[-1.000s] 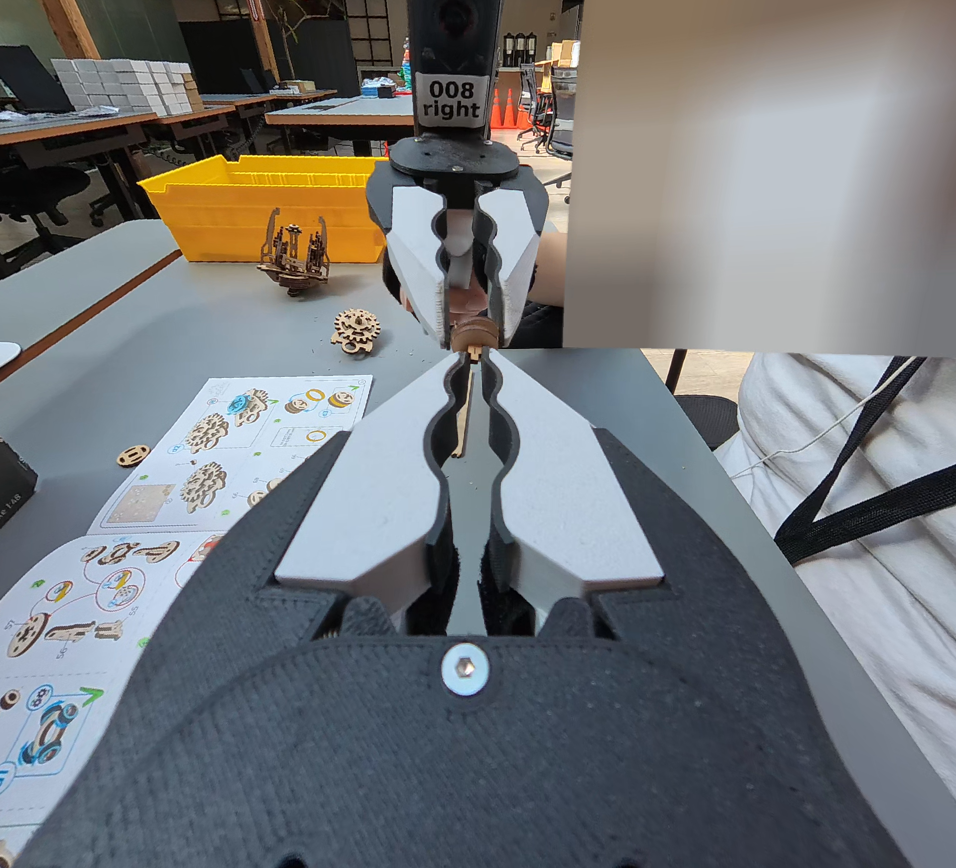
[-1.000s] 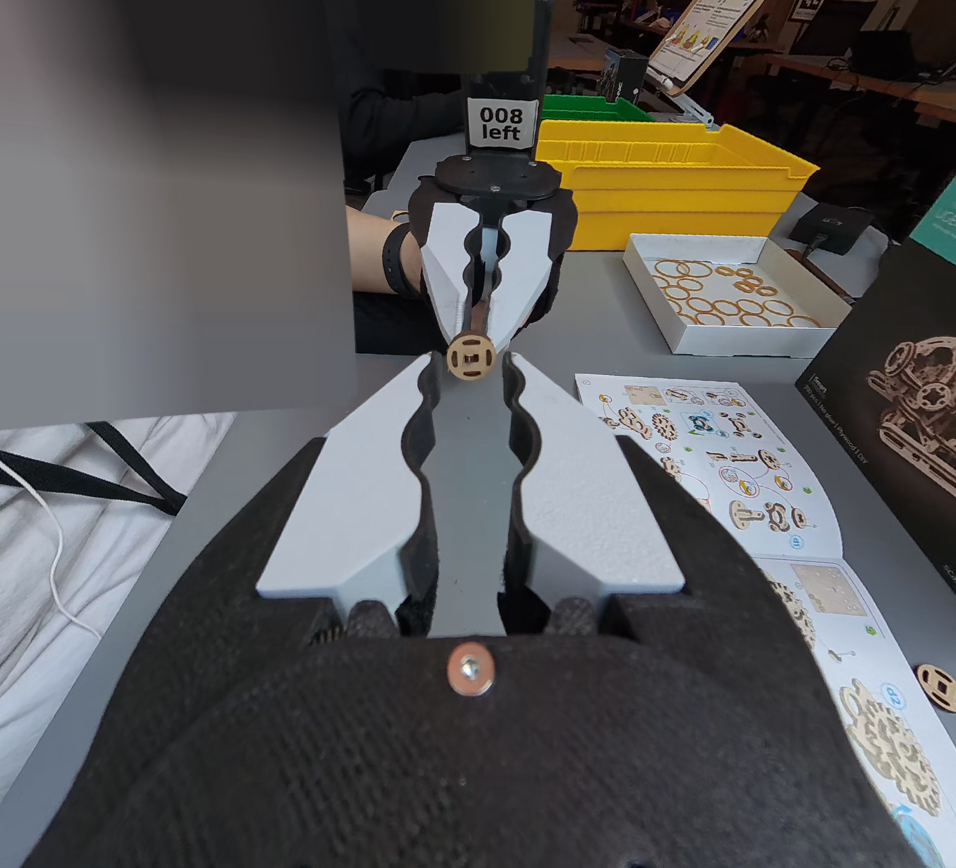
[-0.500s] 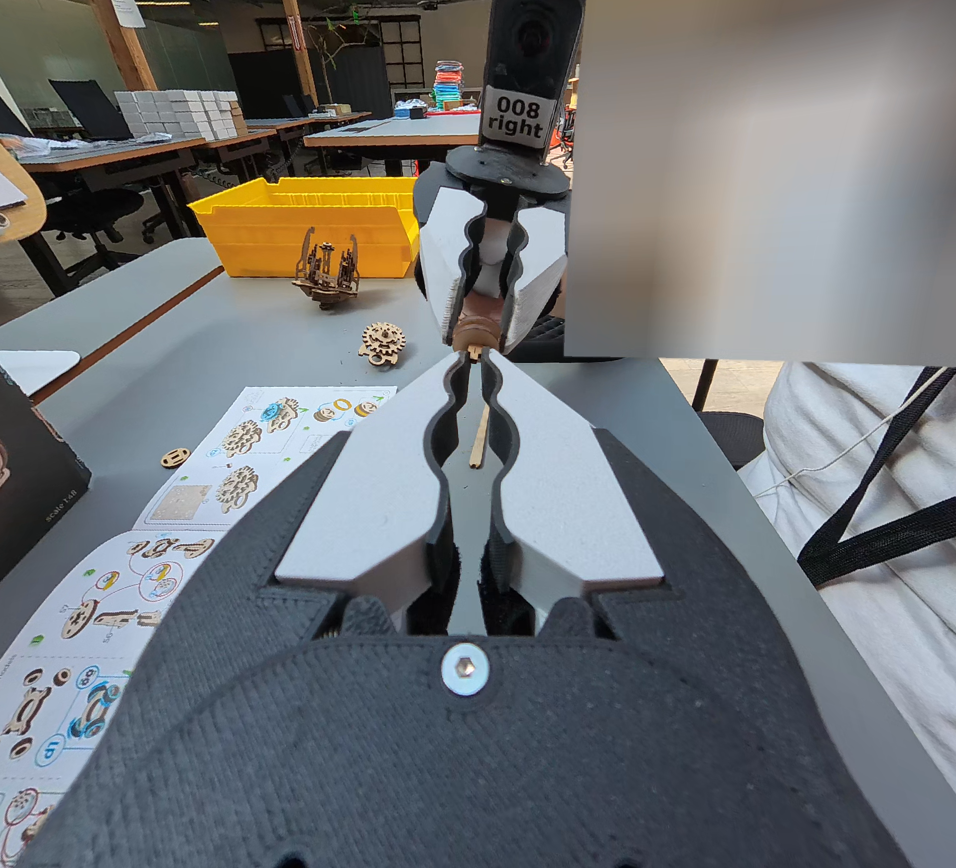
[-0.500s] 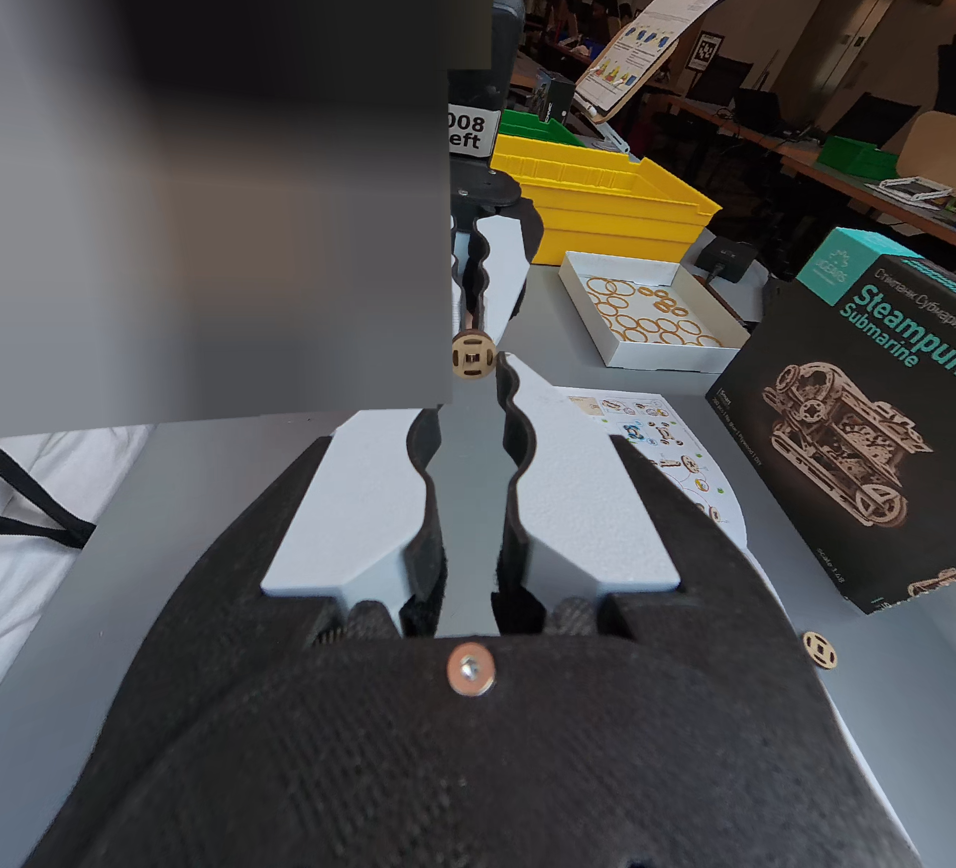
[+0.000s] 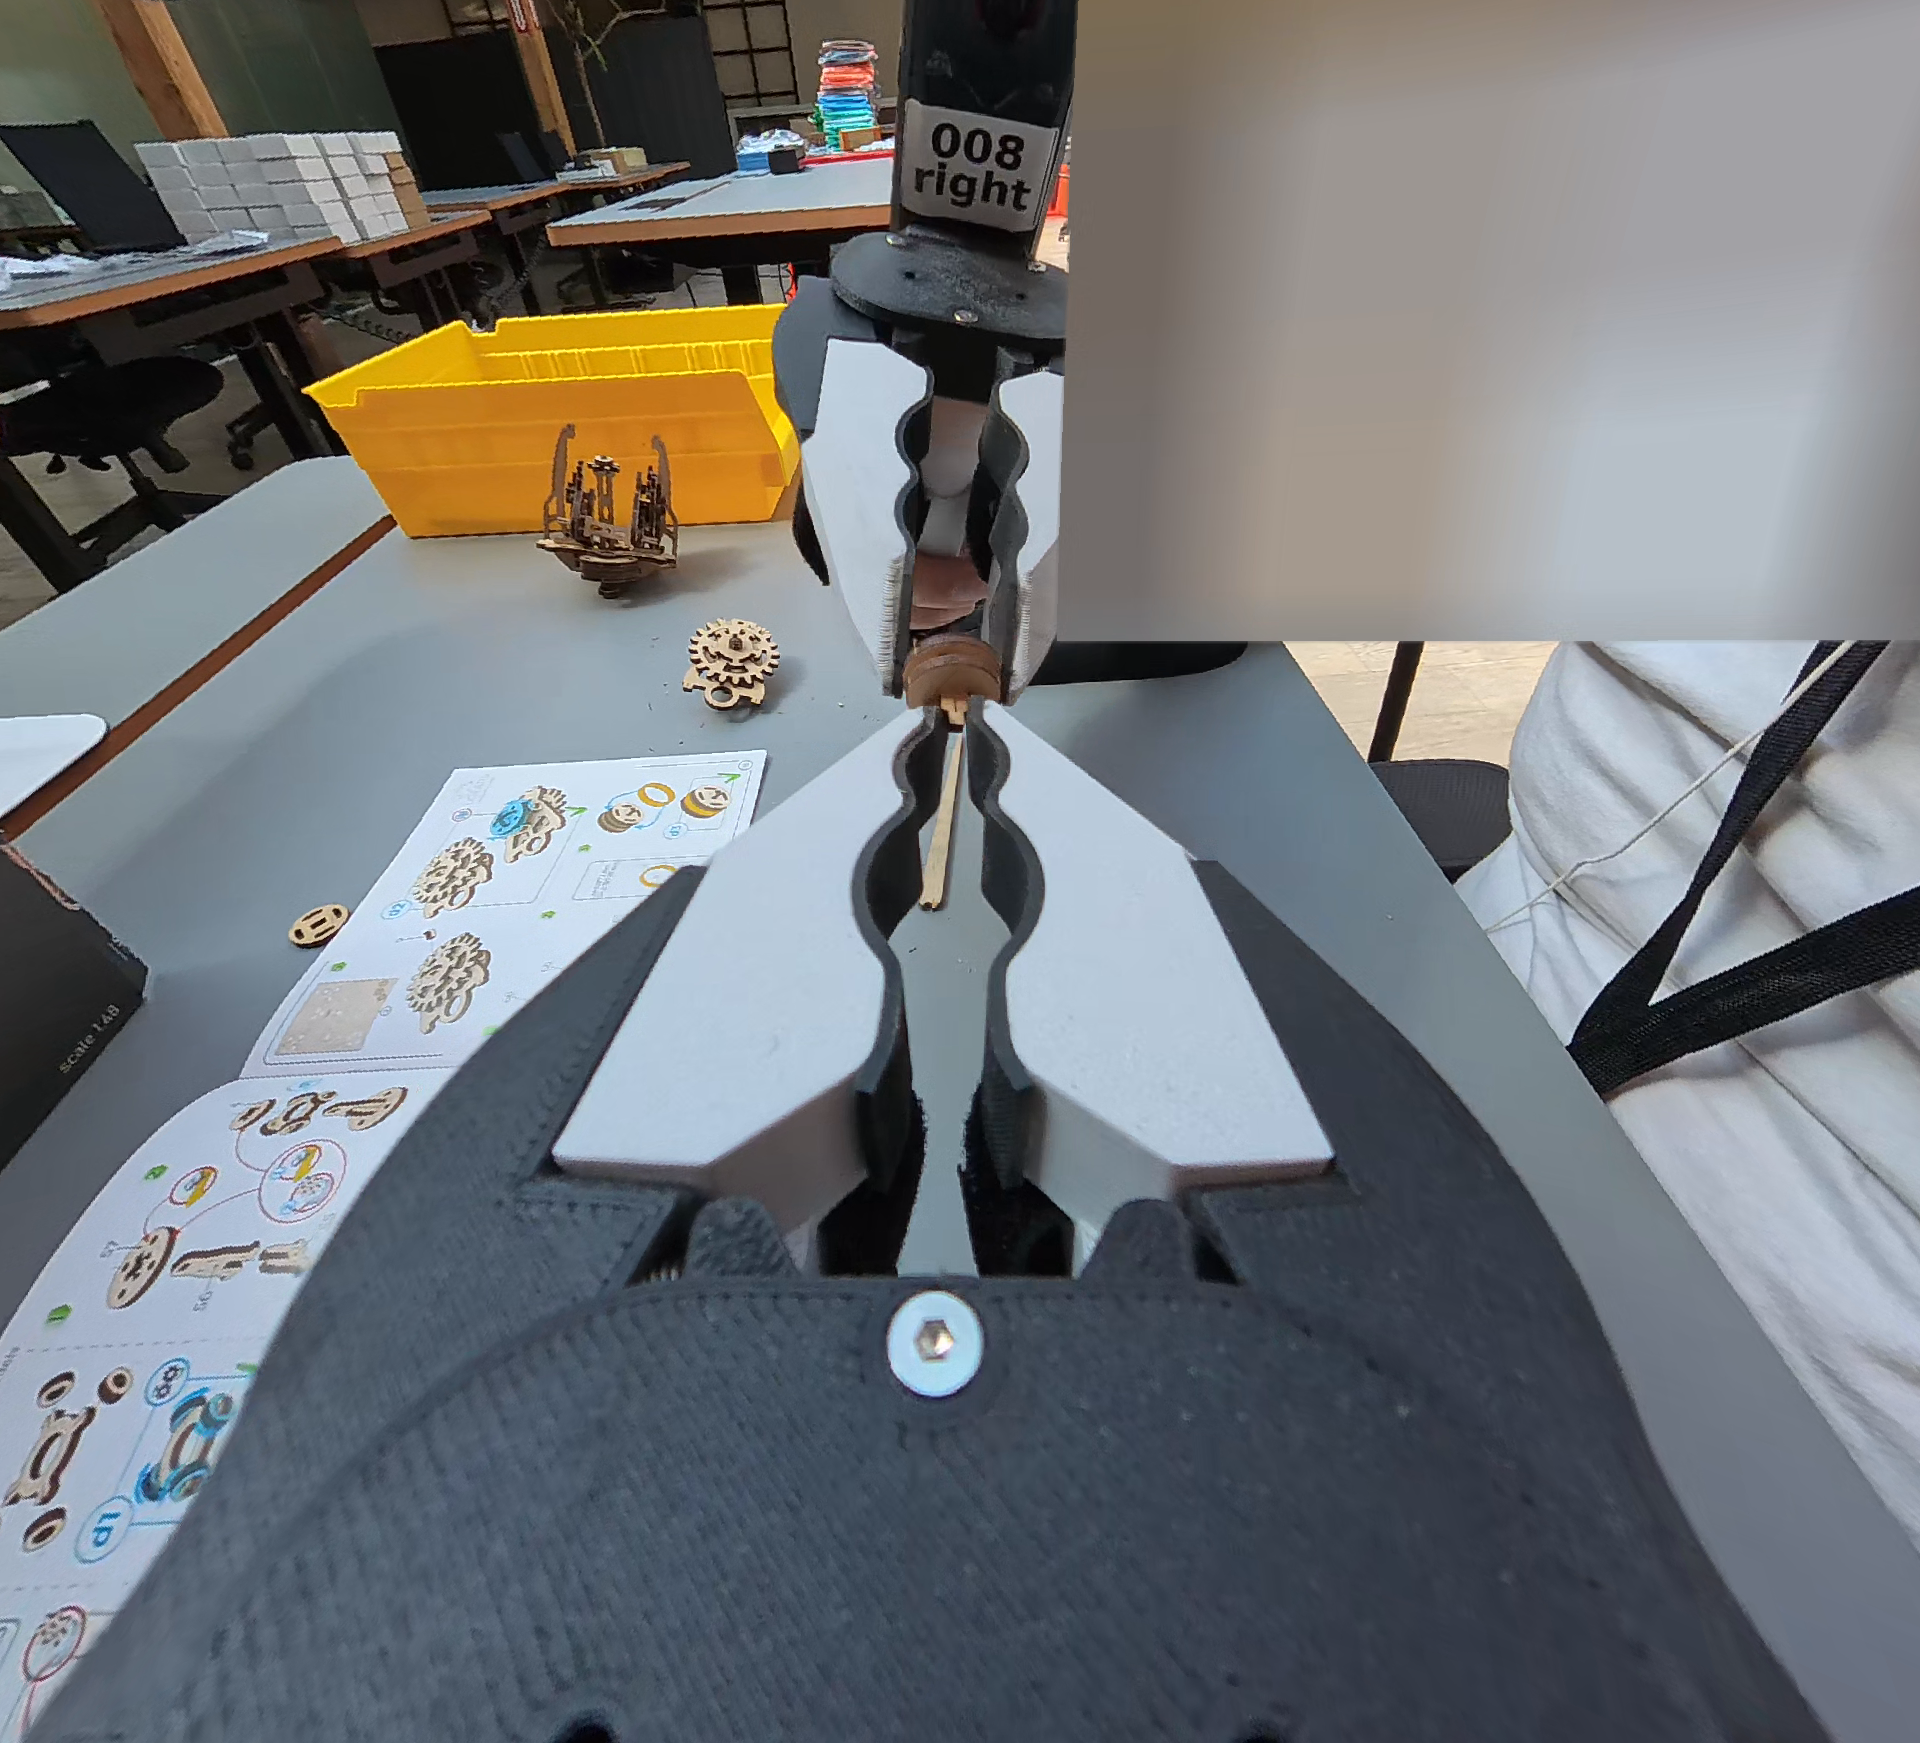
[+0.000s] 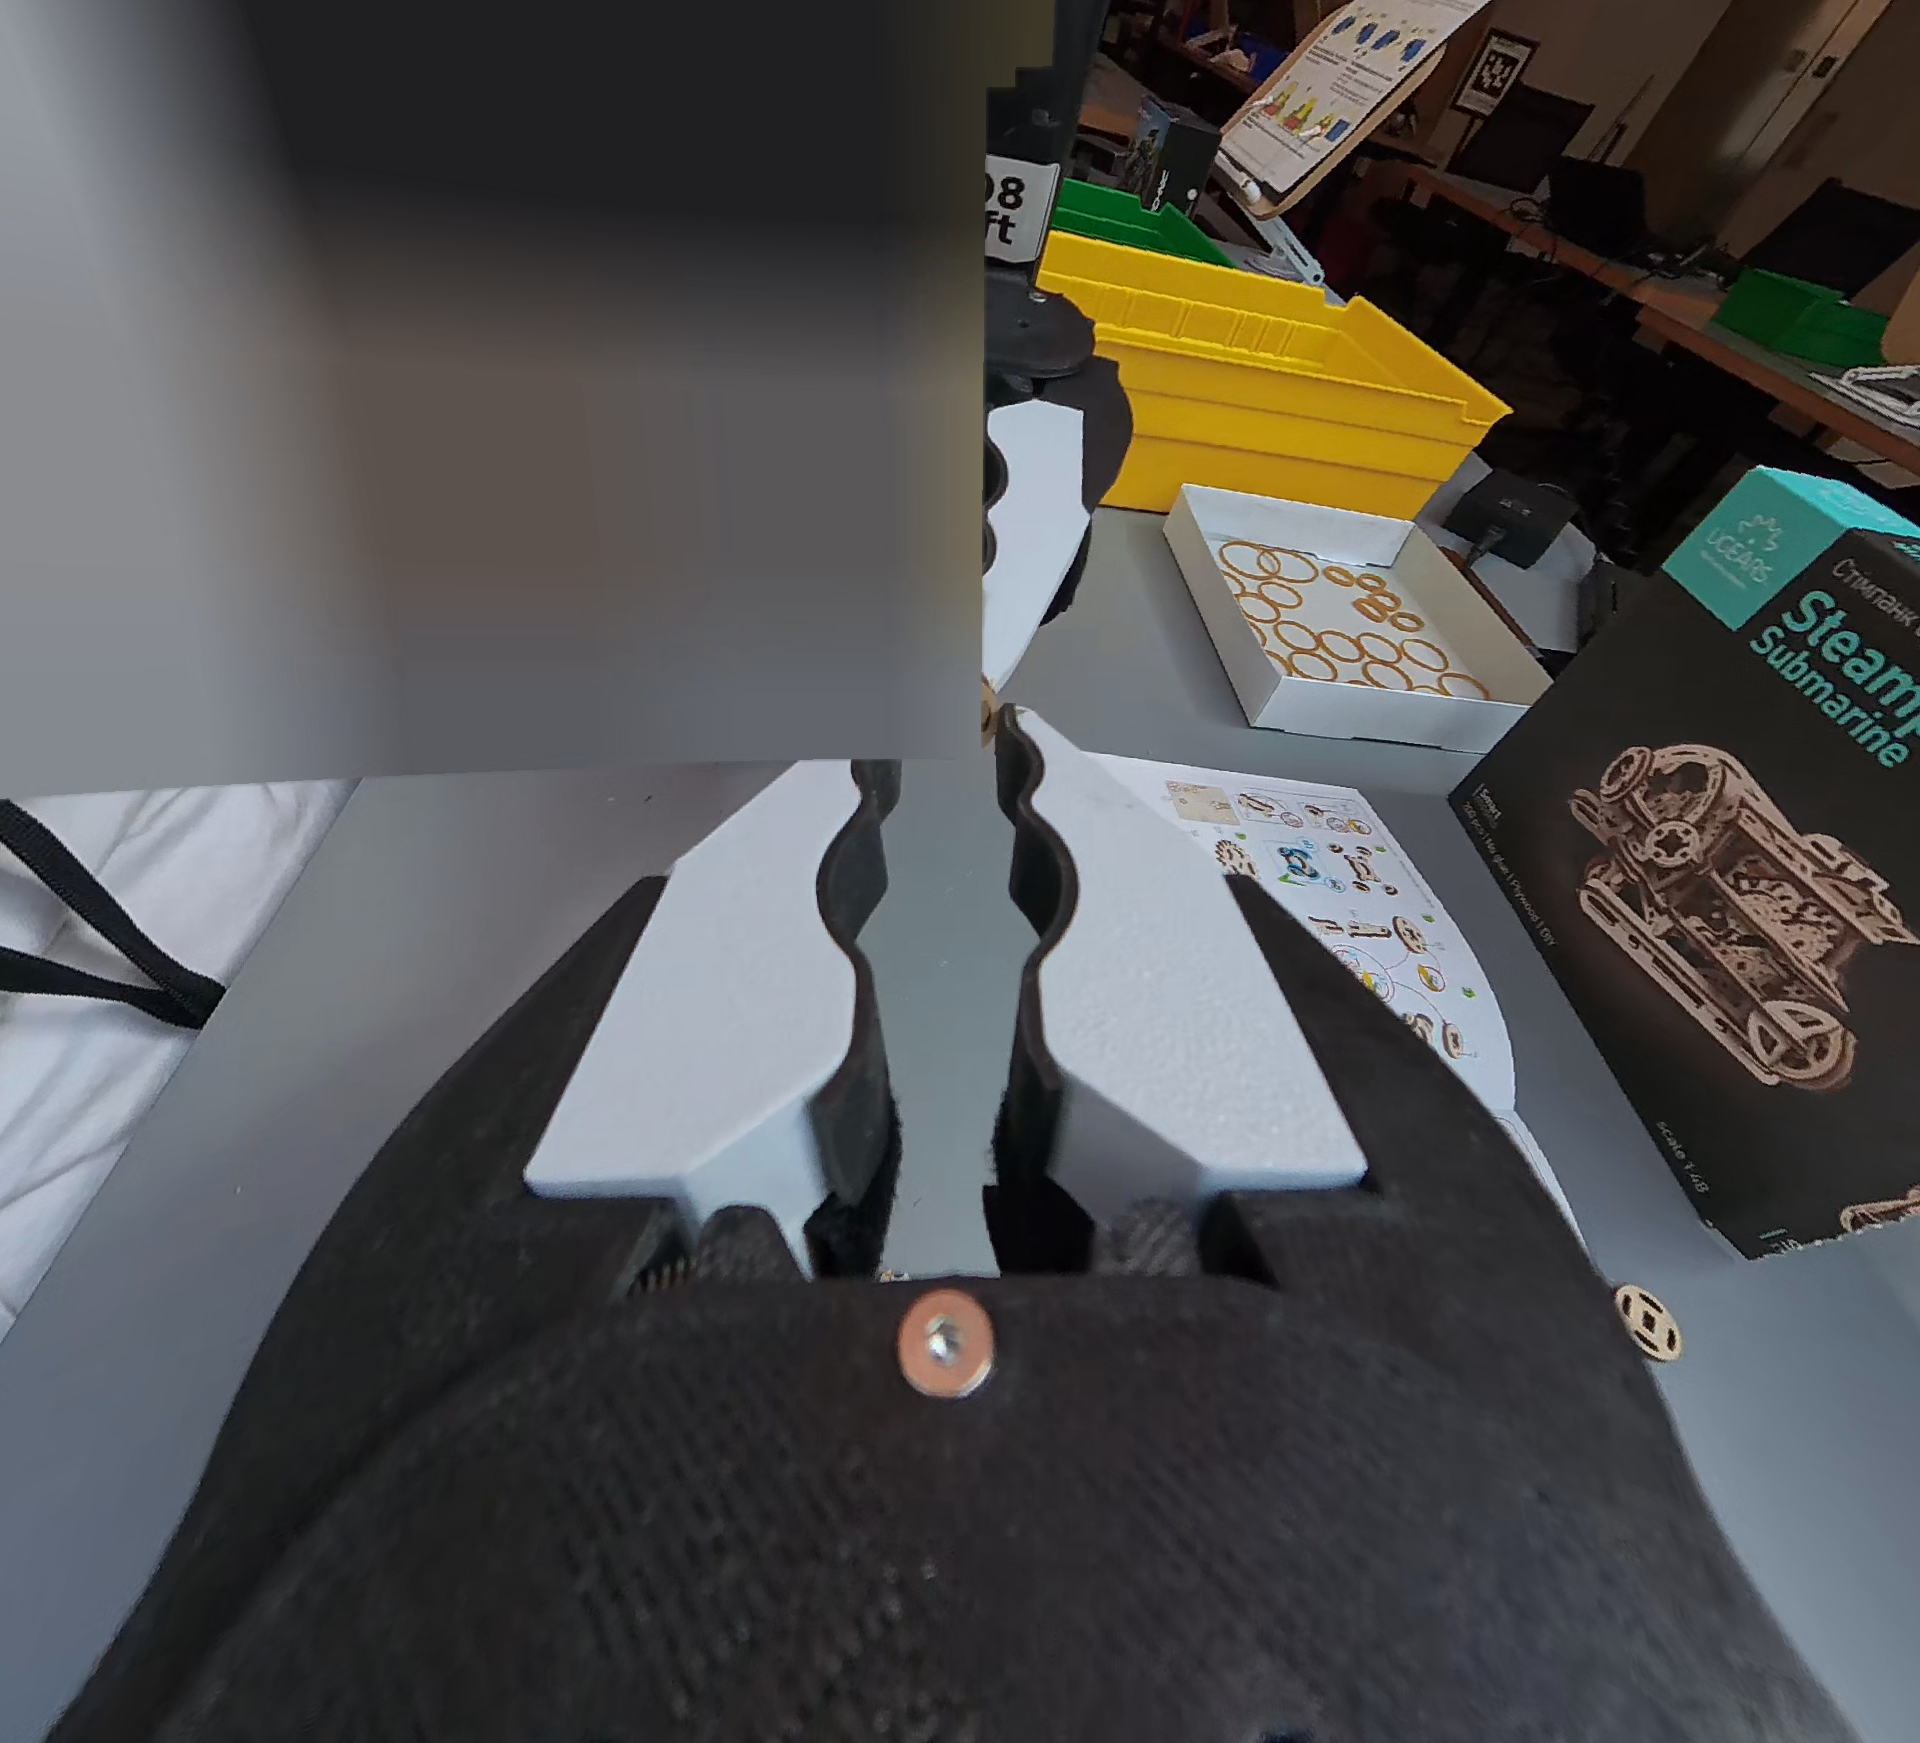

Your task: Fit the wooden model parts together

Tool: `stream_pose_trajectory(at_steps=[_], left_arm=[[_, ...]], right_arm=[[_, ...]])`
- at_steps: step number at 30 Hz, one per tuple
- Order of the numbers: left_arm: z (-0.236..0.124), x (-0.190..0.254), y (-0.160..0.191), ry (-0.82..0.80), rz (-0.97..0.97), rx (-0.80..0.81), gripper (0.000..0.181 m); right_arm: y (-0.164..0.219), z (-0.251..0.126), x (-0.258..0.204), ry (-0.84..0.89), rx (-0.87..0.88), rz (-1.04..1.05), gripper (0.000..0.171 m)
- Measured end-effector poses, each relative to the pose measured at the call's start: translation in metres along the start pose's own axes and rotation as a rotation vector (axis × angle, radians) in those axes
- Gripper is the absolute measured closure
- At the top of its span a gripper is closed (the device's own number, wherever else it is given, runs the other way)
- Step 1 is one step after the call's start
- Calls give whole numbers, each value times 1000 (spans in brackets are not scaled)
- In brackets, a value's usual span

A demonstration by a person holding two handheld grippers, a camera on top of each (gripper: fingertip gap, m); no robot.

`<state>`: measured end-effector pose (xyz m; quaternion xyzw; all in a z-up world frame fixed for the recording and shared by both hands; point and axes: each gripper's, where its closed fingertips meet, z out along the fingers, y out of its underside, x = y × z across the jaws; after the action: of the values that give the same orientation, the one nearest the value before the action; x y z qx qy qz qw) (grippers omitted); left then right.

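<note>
Together, two tongs (image 5: 948,729) (image 5: 951,670) pinch one stick (image 5: 940,820), one disc (image 5: 948,667).

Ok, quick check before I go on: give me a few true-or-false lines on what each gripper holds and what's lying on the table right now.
1. The left gripper is shut on a thin wooden stick. True.
2. The right gripper holds nothing. False: it is shut on a round wooden disc stack, which meets the stick's tip.
3. A wooden gear assembly lies on the grey table, apart from both grippers. True.
4. The white tray is empty. False: it holds wooden rings.
5. The yellow bin stands behind a part-built wooden model. True.
</note>
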<state>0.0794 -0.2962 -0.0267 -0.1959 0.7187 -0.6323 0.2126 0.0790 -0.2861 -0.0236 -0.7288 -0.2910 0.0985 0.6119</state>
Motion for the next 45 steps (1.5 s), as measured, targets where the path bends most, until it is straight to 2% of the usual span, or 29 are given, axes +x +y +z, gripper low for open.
stream_pose_trajectory(at_steps=[22,40,45], left_arm=[[7,17,12,87,24,-102,179],[0,-1,10,-23,18,-105,179],[-3,2,-1,16,20,-10,179]], right_arm=[[11,-2,-20,-178,-19,0,154],[13,4,-2,-31,-31,3,154],[-1,2,-3,-8,5,-27,153]])
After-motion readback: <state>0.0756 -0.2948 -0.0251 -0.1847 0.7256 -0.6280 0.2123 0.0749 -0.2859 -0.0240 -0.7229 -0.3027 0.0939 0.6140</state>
